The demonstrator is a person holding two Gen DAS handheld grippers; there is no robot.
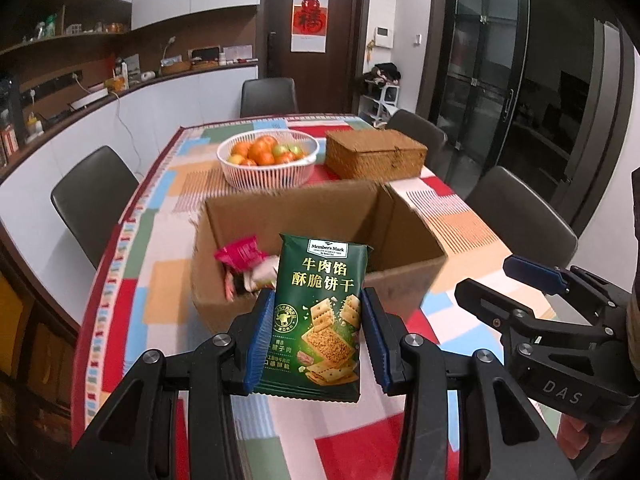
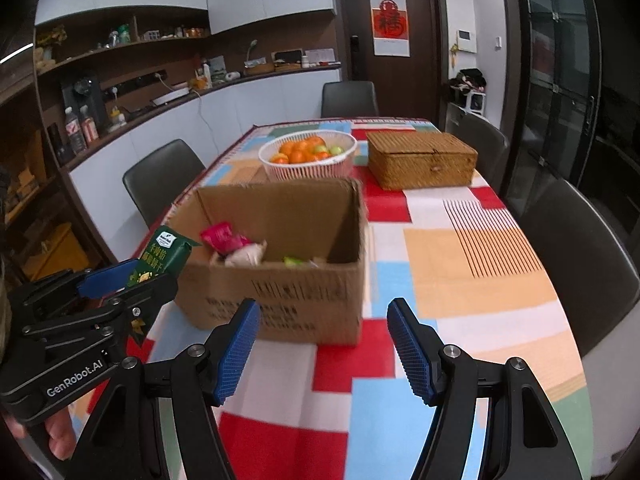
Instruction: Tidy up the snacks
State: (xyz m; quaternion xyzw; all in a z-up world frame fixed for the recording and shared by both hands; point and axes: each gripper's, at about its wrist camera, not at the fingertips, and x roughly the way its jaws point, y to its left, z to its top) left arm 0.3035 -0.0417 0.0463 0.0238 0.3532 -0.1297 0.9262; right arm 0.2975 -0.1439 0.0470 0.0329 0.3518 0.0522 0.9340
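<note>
Left hand-held gripper (image 1: 316, 336) clamping cracker packet (image 1: 320, 312), base hidden

Fruit basket (image 1: 267, 160), wicker box (image 2: 422, 158), patchwork tablecloth (image 2: 480, 260)

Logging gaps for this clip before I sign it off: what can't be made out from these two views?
- Cardboard box contents: in both views the near wall hides the floor; only a pink packet, a pale one and something green show.
- Printing on the box front, right wrist view: motion-blurred, unreadable.
- Wicker box: lid shut, contents hidden.
- Right gripper: cut off in the left wrist view.
- Green cracker packet in the left gripper: back unseen.
</note>
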